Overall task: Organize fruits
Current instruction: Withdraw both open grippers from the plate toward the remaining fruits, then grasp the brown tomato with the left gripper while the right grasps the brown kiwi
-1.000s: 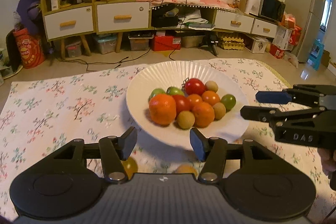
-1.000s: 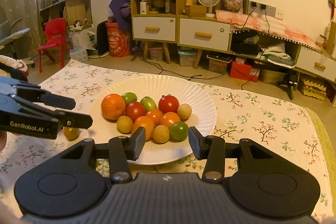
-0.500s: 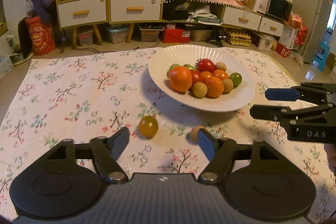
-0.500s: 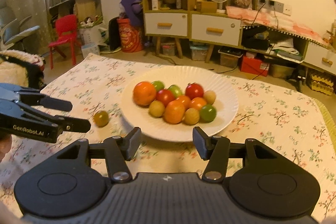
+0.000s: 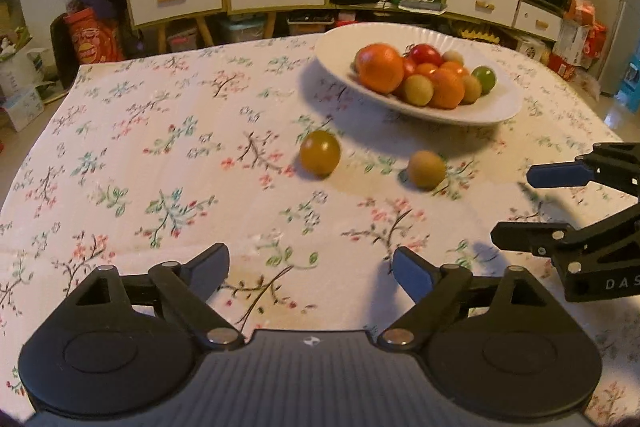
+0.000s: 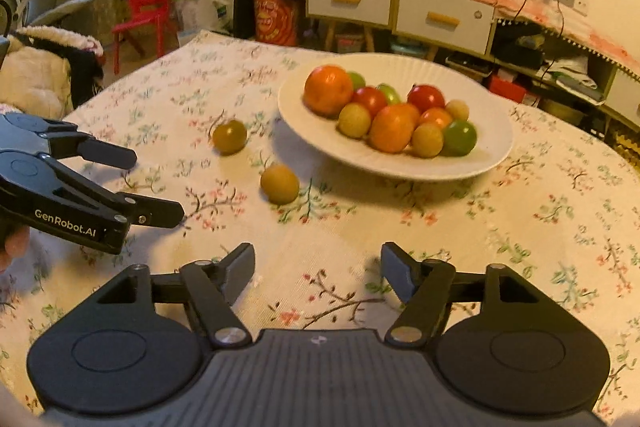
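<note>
On the floral desk (image 5: pixel 120 147), two loose fruits lie just short of the plate (image 5: pixel 500 107). Both our hand-held grippers, left (image 5: pixel 310 269) and right (image 6: pixel 318 267), are spread and empty; the tan fruit (image 6: pixel 279 183) lies ahead-left of the right one, the olive fruit (image 5: pixel 320 152) straight ahead of the left.

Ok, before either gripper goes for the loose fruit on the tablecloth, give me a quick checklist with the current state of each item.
1. Left gripper open and empty: ok.
2. Right gripper open and empty: ok.
3. Loose fruit located: ok. The yellow-green tomato and the tan round fruit both lie on the tablecloth, off the plate.
4. The two loose fruits apart, so one can be taken alone: ok.
5. Nothing lying between grippers and loose fruit: ok.
6. Free space on the plate for more fruit: ok, bare rim shows on its near side.
</note>
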`<action>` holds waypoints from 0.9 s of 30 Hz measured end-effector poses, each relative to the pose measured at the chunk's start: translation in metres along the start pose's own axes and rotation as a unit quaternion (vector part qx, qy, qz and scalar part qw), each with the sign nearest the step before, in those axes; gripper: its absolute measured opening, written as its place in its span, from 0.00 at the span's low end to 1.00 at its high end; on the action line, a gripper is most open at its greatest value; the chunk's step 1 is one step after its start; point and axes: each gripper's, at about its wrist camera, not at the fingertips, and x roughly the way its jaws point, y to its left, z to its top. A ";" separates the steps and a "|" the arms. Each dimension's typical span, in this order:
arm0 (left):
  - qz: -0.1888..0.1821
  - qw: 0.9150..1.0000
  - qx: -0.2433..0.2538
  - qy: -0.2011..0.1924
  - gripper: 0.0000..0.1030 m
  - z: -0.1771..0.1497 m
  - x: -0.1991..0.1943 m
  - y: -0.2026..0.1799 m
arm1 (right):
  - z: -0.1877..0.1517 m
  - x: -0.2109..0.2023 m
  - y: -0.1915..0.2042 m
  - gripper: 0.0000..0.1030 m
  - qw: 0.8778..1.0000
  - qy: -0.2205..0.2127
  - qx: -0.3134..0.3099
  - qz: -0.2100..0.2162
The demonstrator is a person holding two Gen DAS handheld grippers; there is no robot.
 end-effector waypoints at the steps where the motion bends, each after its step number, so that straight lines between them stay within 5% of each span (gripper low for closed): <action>1: 0.002 1.000 0.000 0.000 0.89 -0.002 0.001 0.001 | -0.001 0.002 0.001 0.67 1.000 0.002 -0.001 0.000; 6: 0.010 1.000 -0.004 -0.014 0.97 -0.010 0.000 0.003 | -0.006 0.007 0.003 0.77 1.000 0.002 -0.001 -0.002; 17: 0.013 0.999 -0.010 -0.048 0.97 -0.018 -0.001 0.004 | -0.007 0.018 0.005 1.00 1.000 -0.012 -0.002 -0.008; 27: 0.020 0.998 -0.017 -0.062 0.97 -0.006 0.010 0.010 | 0.002 0.026 0.007 0.96 1.000 -0.023 -0.003 -0.005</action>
